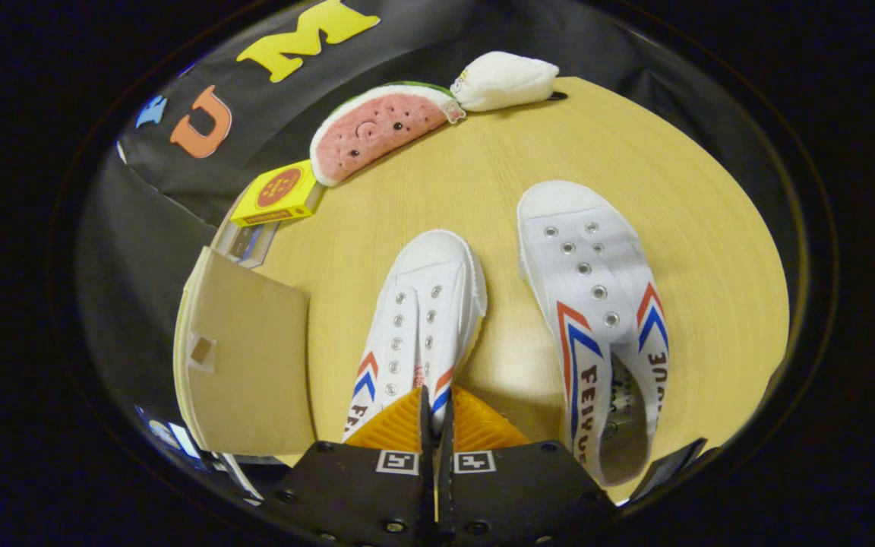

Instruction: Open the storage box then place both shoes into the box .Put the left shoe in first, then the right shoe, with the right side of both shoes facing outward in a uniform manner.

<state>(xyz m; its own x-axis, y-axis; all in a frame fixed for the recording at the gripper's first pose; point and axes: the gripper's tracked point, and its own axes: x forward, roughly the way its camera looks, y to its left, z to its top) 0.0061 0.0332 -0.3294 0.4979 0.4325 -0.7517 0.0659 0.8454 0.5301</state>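
Gripper view: the gripper (435,410) is pinching the tongue of the left shoe (418,319), fingers nearly closed on it. The right shoe (597,304) is lying at 2 o'clock, apart, on the table (483,167). The storage box (247,357) is sitting at 9 o'clock, flap raised.

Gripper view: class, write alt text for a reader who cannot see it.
The tool is closed on the collar of a white canvas shoe on a round wooden table. A second shoe lies beside it, opposite an open cardboard box flap.
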